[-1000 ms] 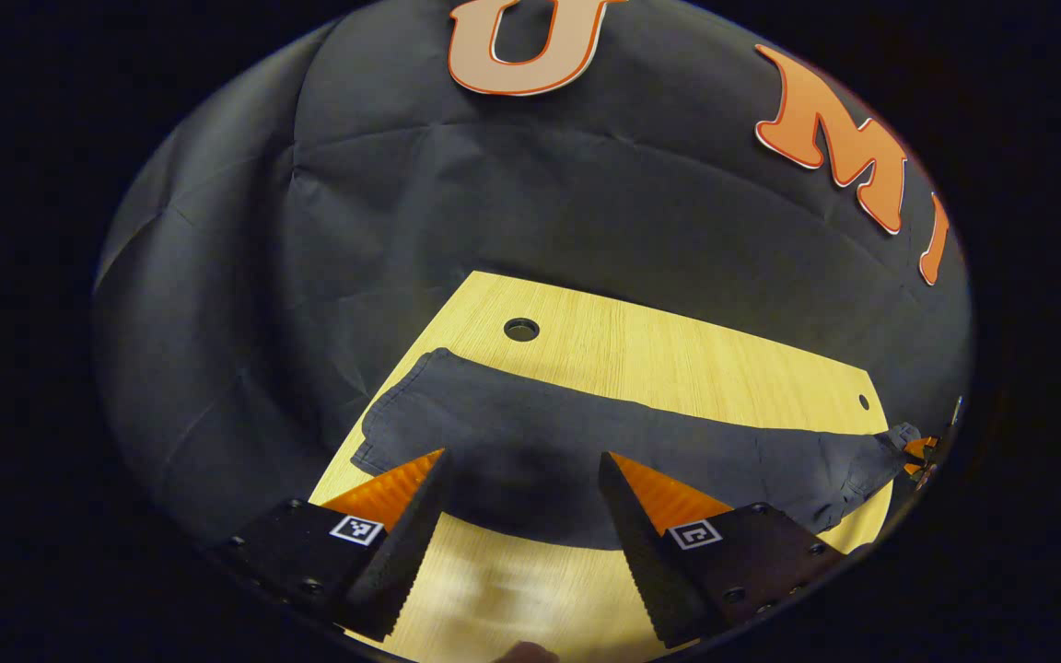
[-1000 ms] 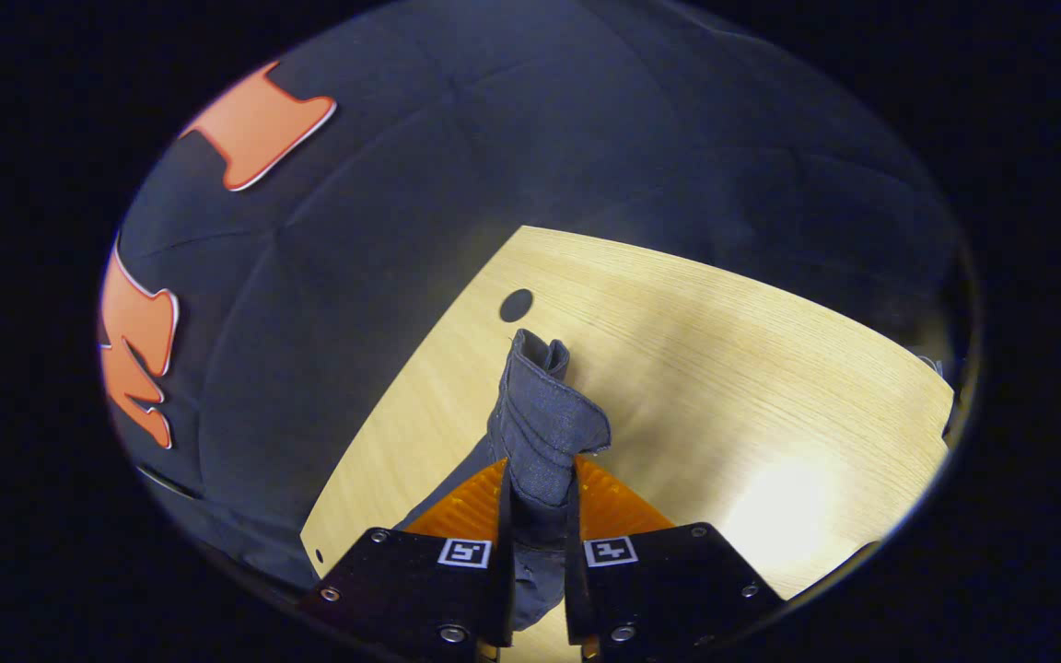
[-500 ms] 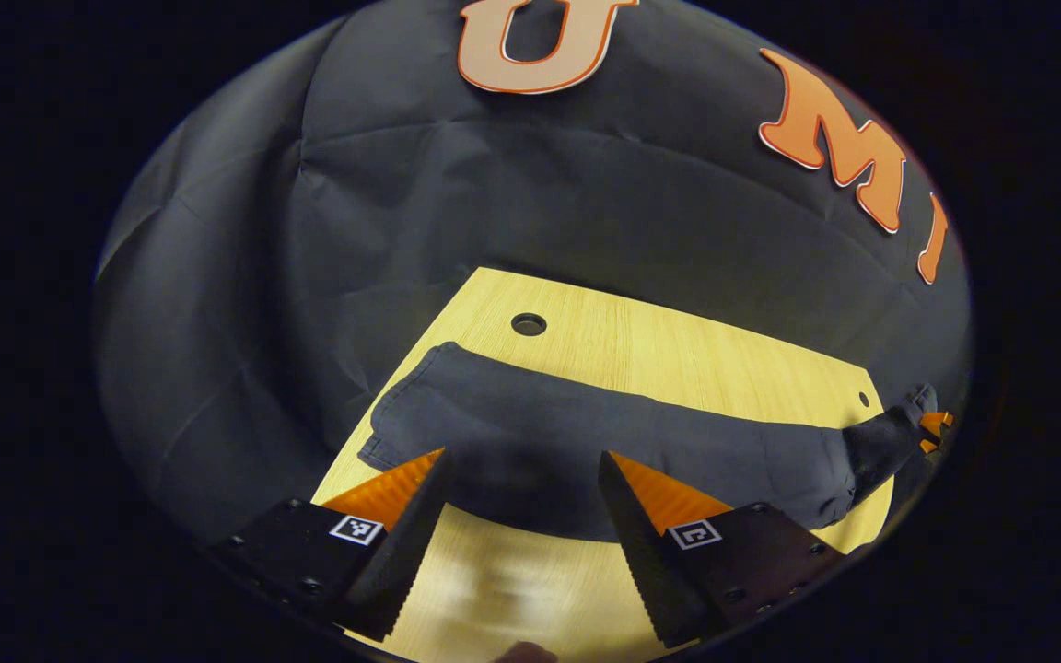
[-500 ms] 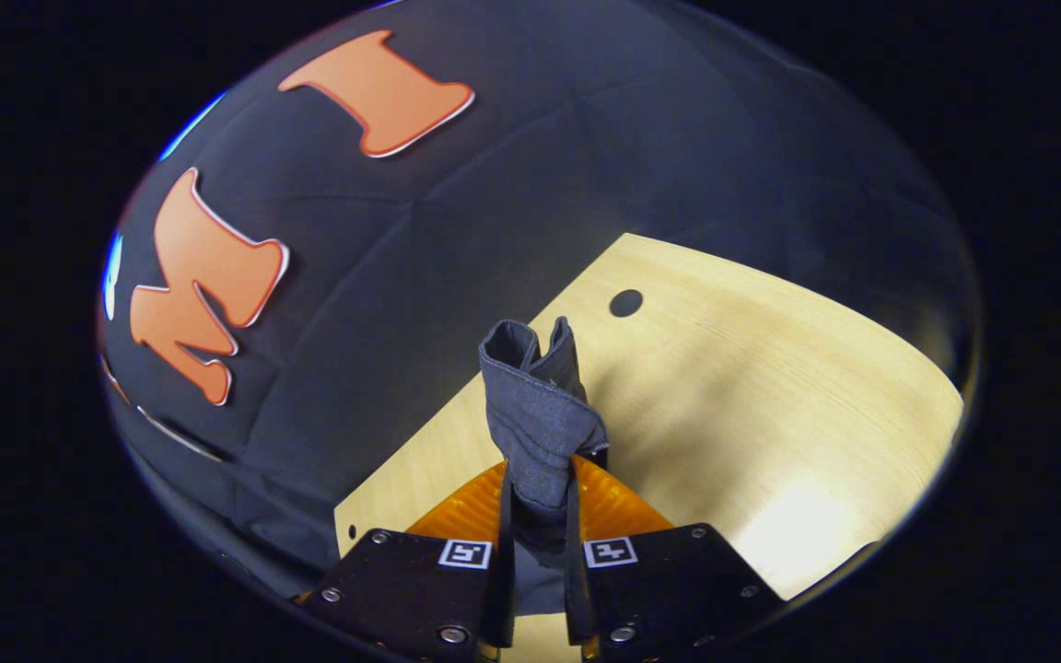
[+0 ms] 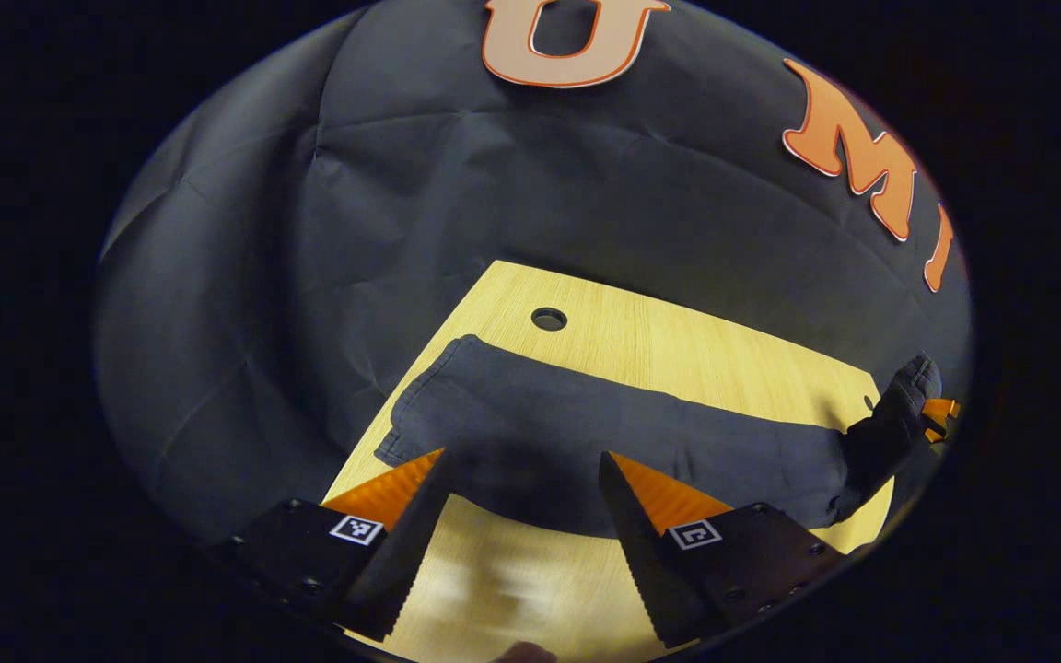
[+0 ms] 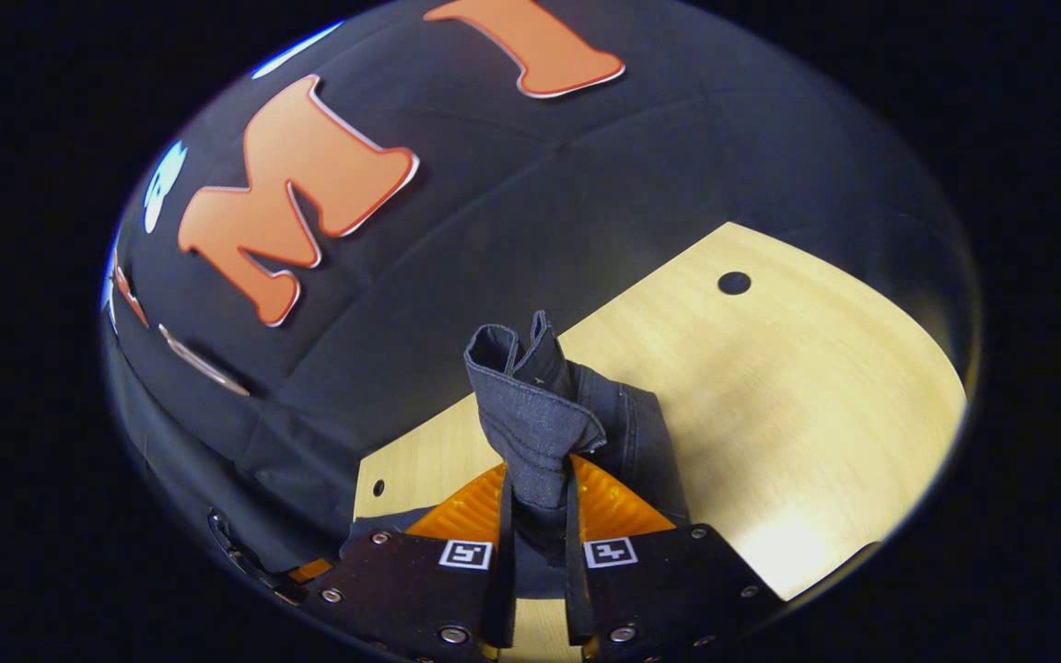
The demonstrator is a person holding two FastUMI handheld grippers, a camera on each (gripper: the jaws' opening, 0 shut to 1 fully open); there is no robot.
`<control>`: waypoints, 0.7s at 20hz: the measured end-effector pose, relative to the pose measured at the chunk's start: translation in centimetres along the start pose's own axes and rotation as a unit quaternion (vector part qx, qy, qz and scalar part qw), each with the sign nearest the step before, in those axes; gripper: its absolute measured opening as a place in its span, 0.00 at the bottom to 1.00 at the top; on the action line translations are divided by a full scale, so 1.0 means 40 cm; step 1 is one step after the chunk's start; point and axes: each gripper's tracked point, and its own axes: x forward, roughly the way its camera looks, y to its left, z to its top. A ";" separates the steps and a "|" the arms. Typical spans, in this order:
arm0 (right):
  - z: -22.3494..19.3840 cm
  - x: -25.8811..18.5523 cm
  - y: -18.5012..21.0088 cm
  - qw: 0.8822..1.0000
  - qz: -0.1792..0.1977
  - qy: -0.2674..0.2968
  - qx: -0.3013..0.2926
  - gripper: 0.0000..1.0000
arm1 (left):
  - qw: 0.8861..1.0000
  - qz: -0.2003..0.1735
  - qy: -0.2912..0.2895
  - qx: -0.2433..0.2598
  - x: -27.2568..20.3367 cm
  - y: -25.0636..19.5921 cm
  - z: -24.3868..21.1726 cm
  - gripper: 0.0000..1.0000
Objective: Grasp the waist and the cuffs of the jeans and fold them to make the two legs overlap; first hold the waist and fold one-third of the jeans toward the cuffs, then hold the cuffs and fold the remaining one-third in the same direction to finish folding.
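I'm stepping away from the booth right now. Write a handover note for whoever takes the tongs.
Right tongs: shut on one end of the jeans, that end lifted off the table.
Left tongs: open, empty, hovering at the near edge of the jeans.
Jeans: one long strip across the table, legs apparently overlapped.
Which end is held: cannot tell.
Left: both one-third folds.

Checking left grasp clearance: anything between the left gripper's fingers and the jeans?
No: in the left gripper view, only bare table lies between left gripper and jeans.
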 end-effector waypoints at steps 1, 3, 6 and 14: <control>-0.020 0.007 0.014 1.000 0.002 0.006 -0.007 0.22 | 1.000 -0.001 0.001 0.000 0.000 -0.002 0.001 0.96; -0.058 0.034 0.047 1.000 0.001 0.019 -0.022 0.22 | 1.000 0.000 0.004 -0.002 0.000 0.000 0.001 0.96; -0.119 0.082 0.096 0.998 -0.002 0.037 -0.047 0.22 | 1.000 -0.001 0.009 -0.008 0.001 0.004 -0.006 0.96; -0.284 0.180 0.130 0.990 -0.040 0.077 -0.109 0.22 | 1.000 0.001 0.018 -0.011 0.008 0.000 -0.005 0.96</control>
